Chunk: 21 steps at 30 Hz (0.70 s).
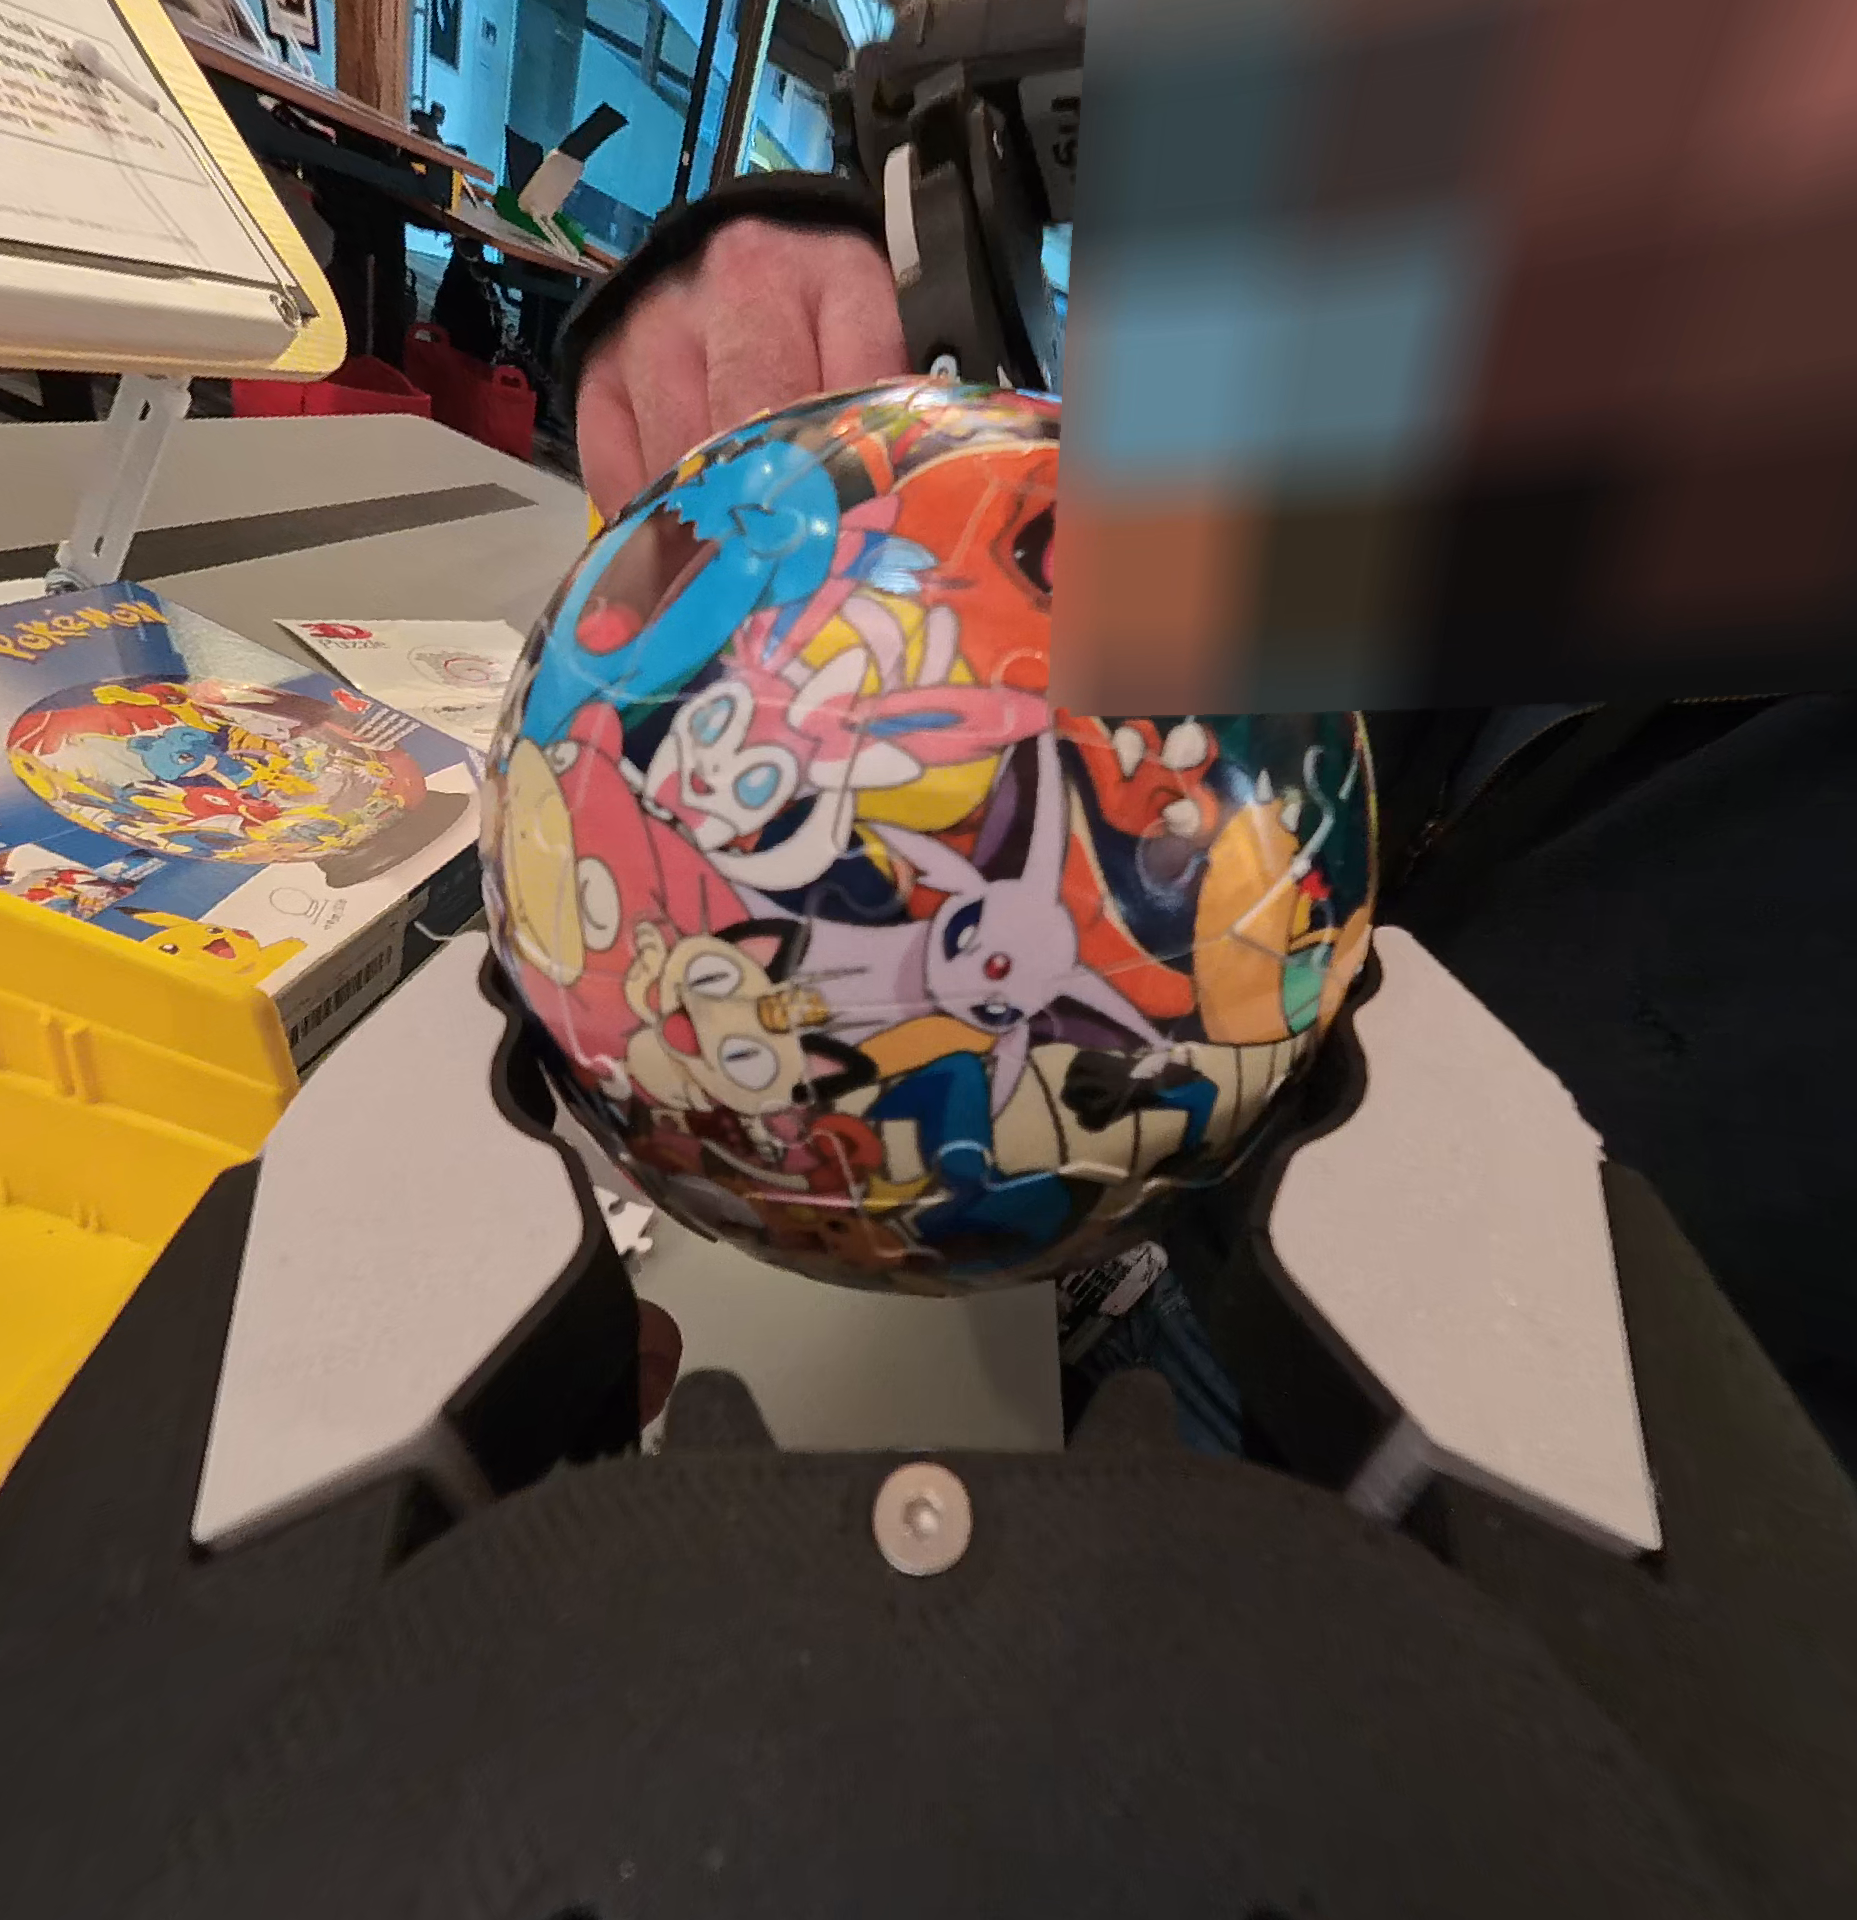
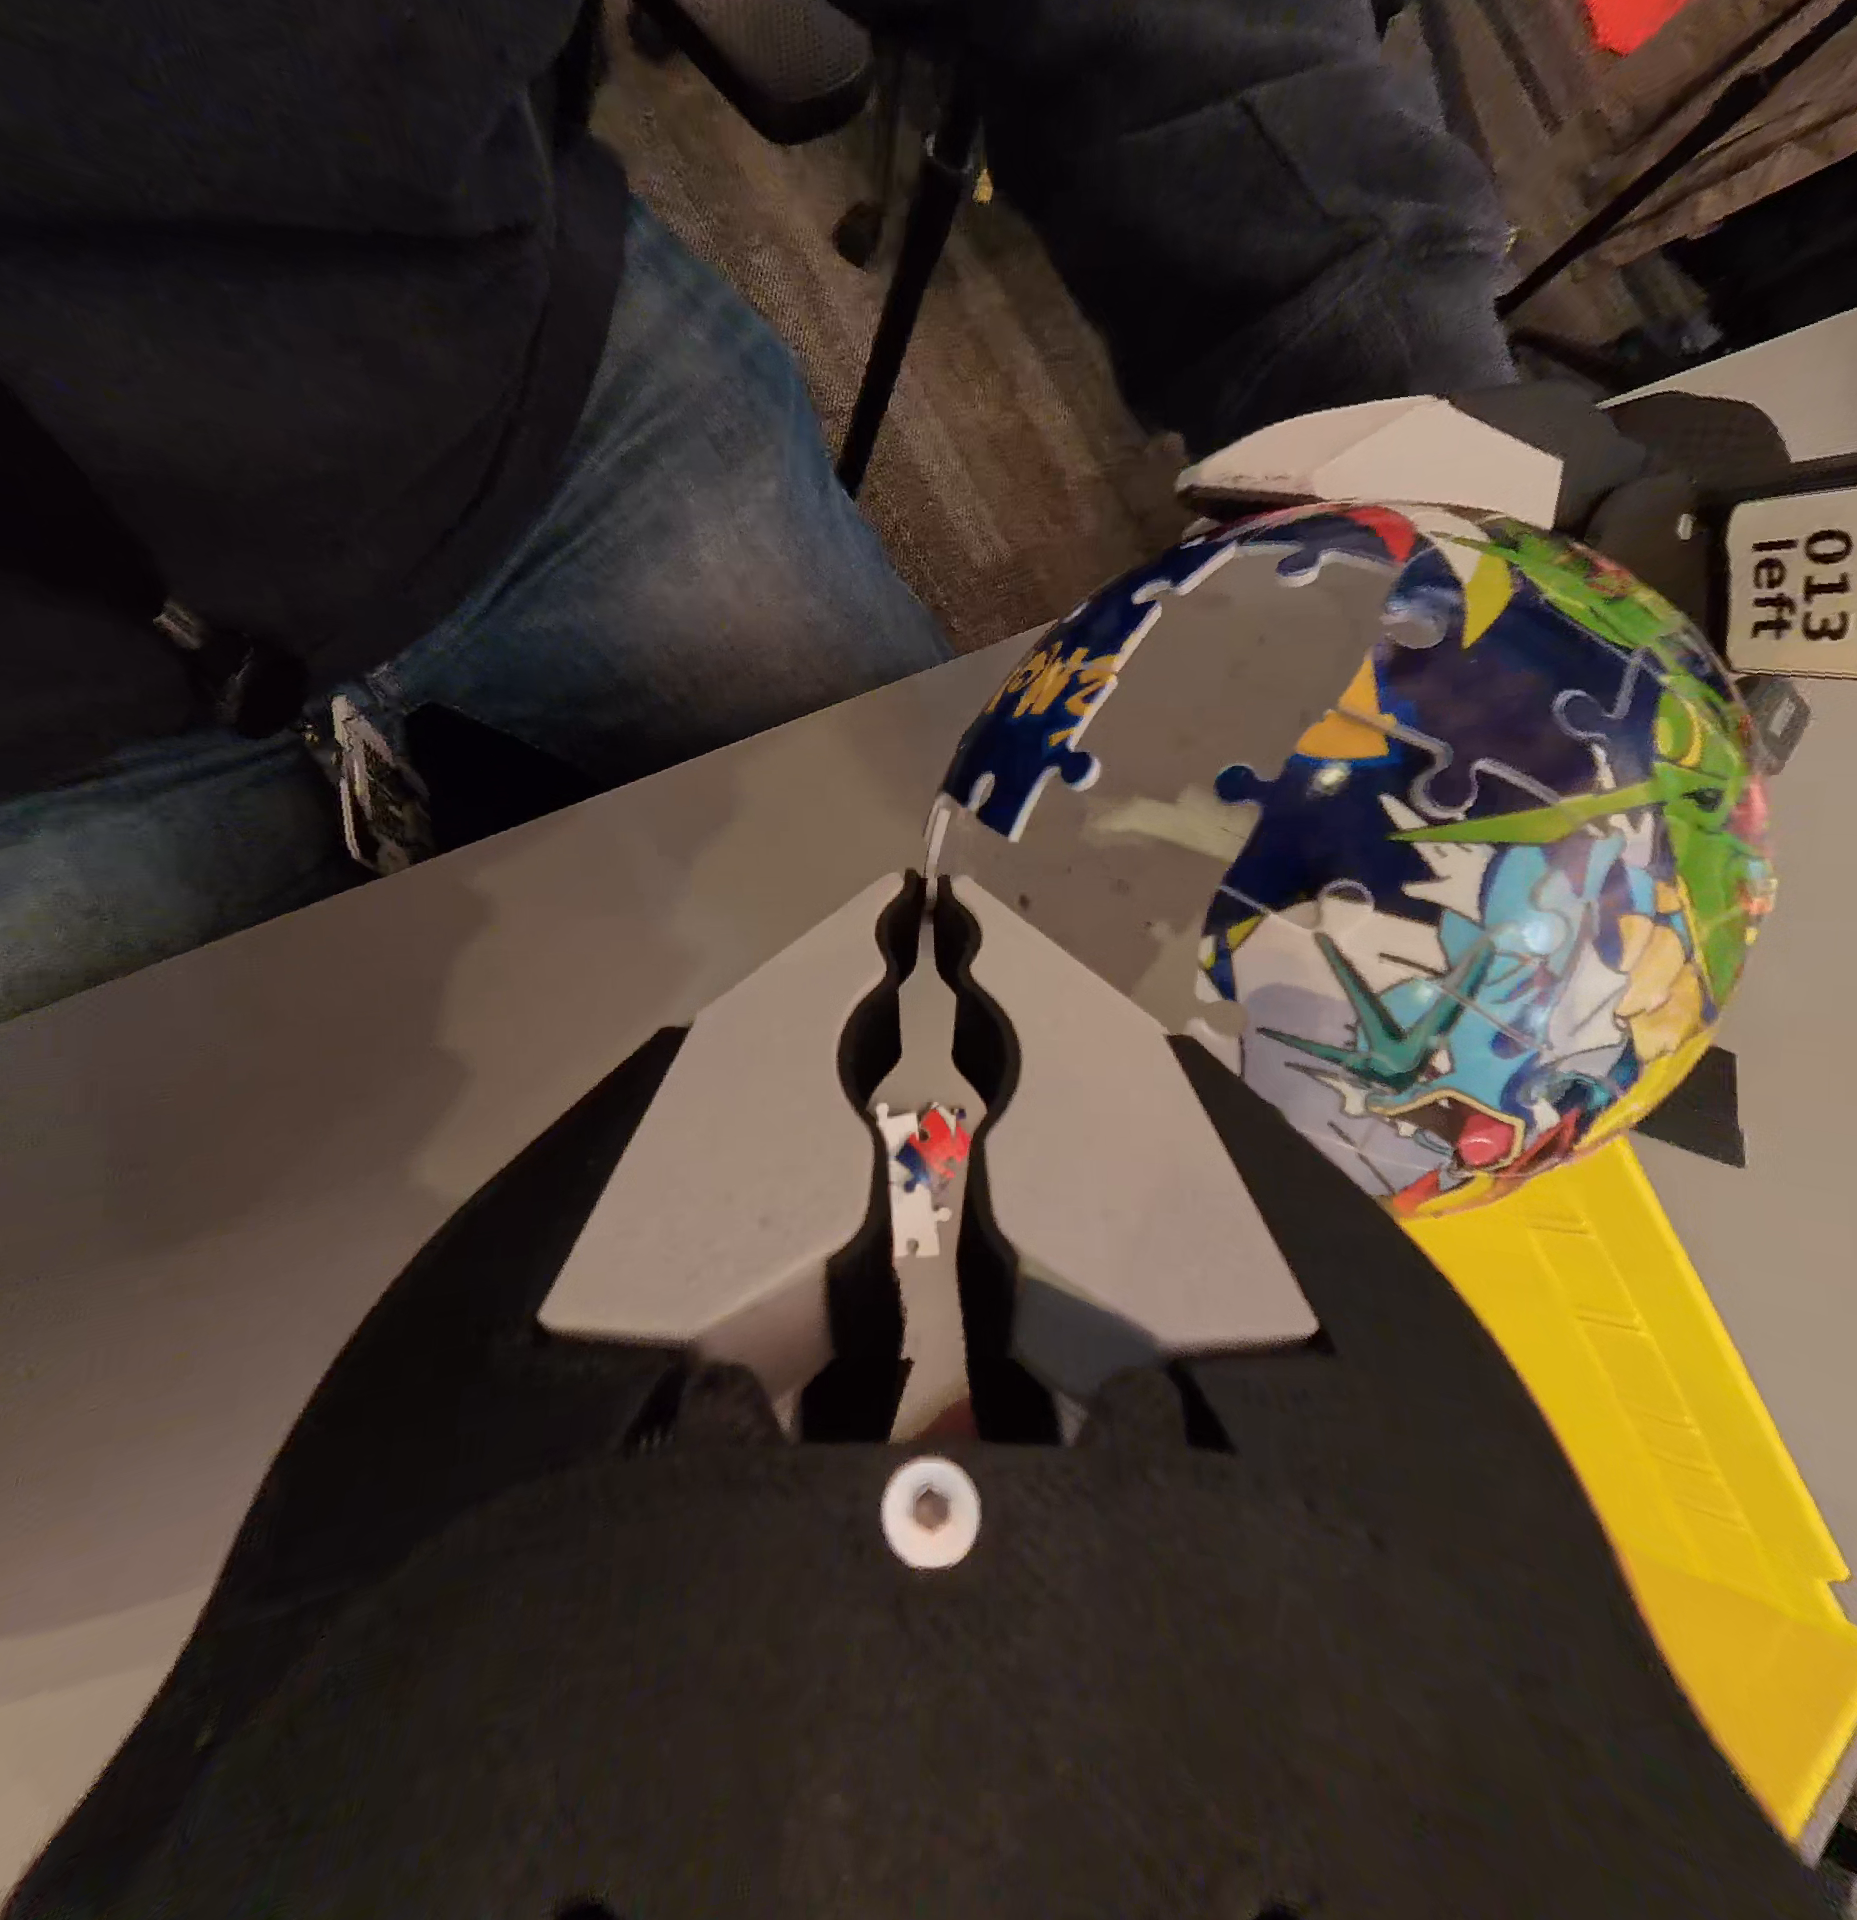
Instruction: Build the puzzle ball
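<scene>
While the pale grey tabletop (image 2: 280, 1143) carries everything else, the landmark is the glossy, multicoloured cartoon-printed puzzle ball (image 1: 903, 852), raised clear of that surface. The left hand-held gripper (image 1: 929, 987) grasps the ball: its black-edged white fingers (image 1: 1443, 1039) press against the ball's two sides, spread wide to take its width. In the right wrist view the ball (image 2: 1475, 883) shows a large irregular opening in its shell, with bare interlocking piece edges around the gap and the grey inner surface visible through it.

Beside the ball on the left-gripper side lies a yellow ribbed plastic bin (image 1: 82, 1122). Touching the bin on its far side lies a flat blue printed cardboard puzzle box (image 1: 207, 790), with a white paper leaflet (image 1: 425, 665) just beyond it. A white document stand with a yellow-edged sheet (image 1: 124, 187) rises above the box.

Behind the ball a person's hand (image 1: 737, 353) in a dark sleeve is visible.

The right hand-held gripper (image 2: 929, 894) sits just beside the ball's opening, its tips clenched together. Whether they pinch anything cannot be told. Beneath its fingers, a small red, blue and white puzzle piece (image 2: 924, 1164) lies on the tabletop.
</scene>
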Motion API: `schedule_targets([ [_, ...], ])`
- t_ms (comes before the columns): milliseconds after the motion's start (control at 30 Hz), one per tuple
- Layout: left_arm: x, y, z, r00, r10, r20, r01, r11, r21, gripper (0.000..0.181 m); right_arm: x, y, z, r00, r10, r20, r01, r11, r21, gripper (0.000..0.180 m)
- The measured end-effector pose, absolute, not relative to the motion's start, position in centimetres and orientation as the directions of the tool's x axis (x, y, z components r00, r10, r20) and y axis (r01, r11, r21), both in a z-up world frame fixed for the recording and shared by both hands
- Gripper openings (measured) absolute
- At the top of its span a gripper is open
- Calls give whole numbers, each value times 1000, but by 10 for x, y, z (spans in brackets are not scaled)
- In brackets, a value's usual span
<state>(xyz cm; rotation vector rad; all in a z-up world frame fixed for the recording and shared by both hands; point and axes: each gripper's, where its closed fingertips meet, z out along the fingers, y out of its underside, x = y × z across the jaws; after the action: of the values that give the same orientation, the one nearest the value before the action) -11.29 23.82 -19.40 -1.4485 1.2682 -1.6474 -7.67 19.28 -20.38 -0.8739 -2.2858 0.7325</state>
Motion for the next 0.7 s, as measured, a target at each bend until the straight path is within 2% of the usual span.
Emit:
schedule_targets([
  [333,-112,243,-193,-211,-907,366,-143,-341,-929,140,-78,199,-203,-589,737,331,409,626,-664,0],
  [700,-114,246,-196,-128,-979,160,-283,-118,-952,140,-69,205,-204,-453,748,485,365,652,-664,0],
])
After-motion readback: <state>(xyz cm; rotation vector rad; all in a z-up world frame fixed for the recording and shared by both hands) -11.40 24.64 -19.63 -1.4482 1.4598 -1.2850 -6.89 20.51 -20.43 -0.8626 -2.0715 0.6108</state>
